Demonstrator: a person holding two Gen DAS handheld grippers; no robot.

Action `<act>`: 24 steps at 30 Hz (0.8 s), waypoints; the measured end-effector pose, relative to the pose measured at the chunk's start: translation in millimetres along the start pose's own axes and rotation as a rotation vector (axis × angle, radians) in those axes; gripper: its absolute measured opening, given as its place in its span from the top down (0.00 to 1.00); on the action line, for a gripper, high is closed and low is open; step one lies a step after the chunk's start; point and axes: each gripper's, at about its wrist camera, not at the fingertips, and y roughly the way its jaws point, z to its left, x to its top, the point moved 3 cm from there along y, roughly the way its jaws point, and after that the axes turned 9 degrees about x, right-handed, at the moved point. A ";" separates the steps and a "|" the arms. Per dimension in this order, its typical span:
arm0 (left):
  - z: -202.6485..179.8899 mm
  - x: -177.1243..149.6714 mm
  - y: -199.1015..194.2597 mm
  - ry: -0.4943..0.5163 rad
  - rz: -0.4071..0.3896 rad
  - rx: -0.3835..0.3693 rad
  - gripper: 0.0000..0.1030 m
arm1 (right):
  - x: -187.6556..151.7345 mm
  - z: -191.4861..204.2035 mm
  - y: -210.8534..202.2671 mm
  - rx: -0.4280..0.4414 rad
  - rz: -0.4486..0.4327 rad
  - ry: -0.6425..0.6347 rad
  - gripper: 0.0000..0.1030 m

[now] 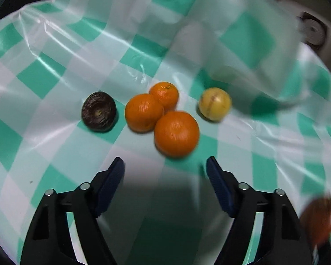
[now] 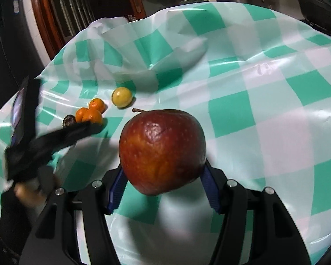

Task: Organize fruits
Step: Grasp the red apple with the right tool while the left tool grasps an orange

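My right gripper is shut on a red apple and holds it above the green-and-white checked tablecloth. The apple also shows blurred at the lower right of the left wrist view. My left gripper is open and empty, just short of three oranges that touch each other. A dark brown fruit lies to their left and a yellow fruit to their right. In the right wrist view the oranges, yellow fruit and left gripper sit at the left.
A crumpled translucent plastic bag lies behind the fruit, also in the right wrist view. Beyond the table are a wooden door frame, pots and a dark appliance.
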 end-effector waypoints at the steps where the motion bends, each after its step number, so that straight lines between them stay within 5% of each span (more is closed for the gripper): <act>1: -1.3 4.3 3.0 -0.010 -0.002 0.015 0.30 | 0.4 4.6 1.6 -0.003 0.001 -0.023 0.40; 8: -15.5 19.2 16.6 -0.006 -0.012 0.114 0.43 | 1.8 7.1 0.3 0.024 0.007 -0.033 0.40; 10: -12.9 16.6 12.6 -0.024 -0.020 0.078 0.59 | 1.5 7.1 -0.5 0.033 0.006 -0.032 0.40; 18: 21.8 -31.2 -30.9 0.039 0.022 -0.098 0.59 | 1.9 7.3 -0.1 0.050 0.014 -0.029 0.40; 24: 56.9 -63.9 -59.7 0.089 0.047 -0.132 0.59 | 2.2 8.3 1.7 0.042 0.028 -0.033 0.40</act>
